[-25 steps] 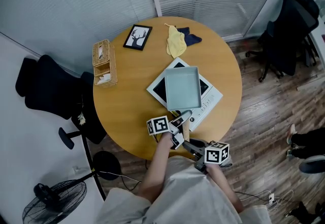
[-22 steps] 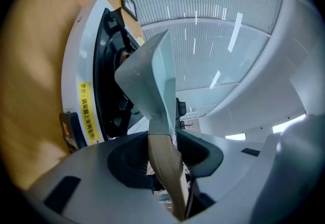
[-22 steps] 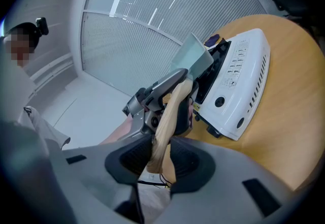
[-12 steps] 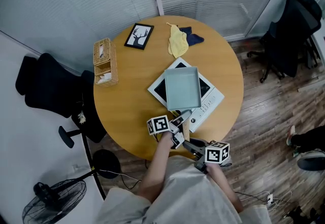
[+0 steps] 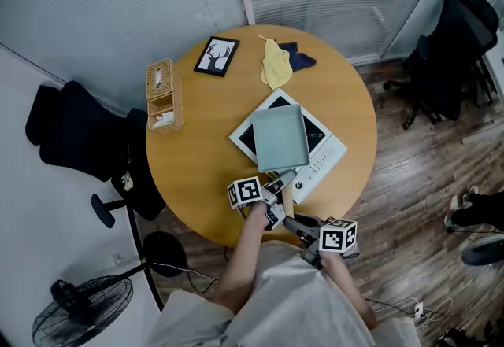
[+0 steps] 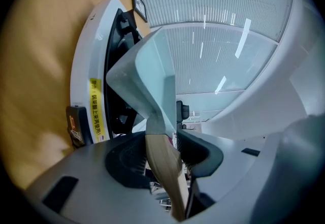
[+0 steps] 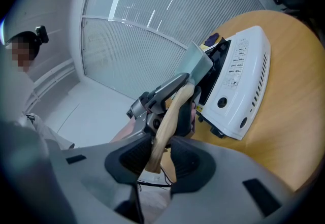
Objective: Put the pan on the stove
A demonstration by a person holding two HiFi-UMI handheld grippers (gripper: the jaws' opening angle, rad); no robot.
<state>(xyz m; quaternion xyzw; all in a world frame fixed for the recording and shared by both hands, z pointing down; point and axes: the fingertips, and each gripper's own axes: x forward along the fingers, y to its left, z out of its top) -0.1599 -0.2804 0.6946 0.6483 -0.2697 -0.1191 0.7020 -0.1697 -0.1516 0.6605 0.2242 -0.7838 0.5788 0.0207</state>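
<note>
Sq grey-blue pan (image 5: 280,138) over black top of white stove (image 5: 327,158), ctr frame, on round wood bench (image 5: 197,156); can't tell if resting or just above. Wooden handle (image 5: 287,192) points to lower edge, toward person. L gripper (image 6: 170,154) clamped on handle, near pan. R gripper (image 7: 161,153) clamped on handle's free end, just behind. Wicker box (image 5: 161,94) upper left; deer pic (image 5: 216,56), yellow cloth (image 5: 273,66) near top.

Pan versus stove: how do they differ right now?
The pan is pale grey-blue with a wooden handle; the stove is white with a black top. The pan is held over the stove by the left tongs and right tongs; the stove lies flat on the table. Both are squarish.
</note>
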